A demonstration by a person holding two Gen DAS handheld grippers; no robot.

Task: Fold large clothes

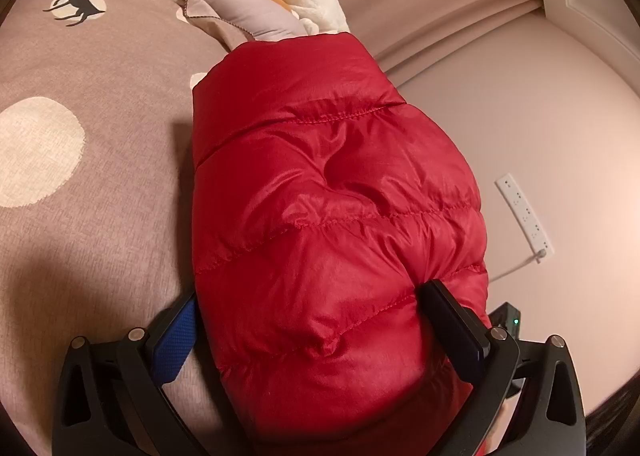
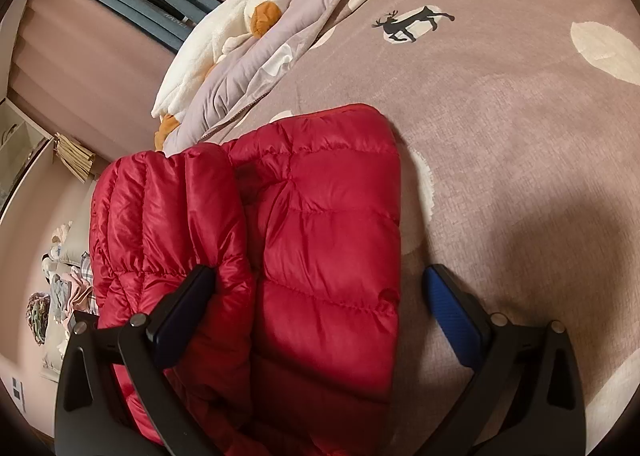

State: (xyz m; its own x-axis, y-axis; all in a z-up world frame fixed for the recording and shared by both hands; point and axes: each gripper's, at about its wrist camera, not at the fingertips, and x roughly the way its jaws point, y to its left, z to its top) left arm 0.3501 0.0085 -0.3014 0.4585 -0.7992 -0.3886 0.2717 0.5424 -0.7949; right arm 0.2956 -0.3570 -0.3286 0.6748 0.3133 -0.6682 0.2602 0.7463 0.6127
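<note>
Both grippers, left (image 1: pixel 308 320) and right (image 2: pixel 324 304), spread wide around my red jacket (image 2: pixel 320 240), gripping nothing. It lies on the bed (image 2: pixel 520 176), one side folded over. Next, I judge, pinch an edge and fold across.

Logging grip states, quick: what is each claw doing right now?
Left claw: open, straddling the red down jacket.
Right claw: open over the jacket, gripping nothing.
</note>
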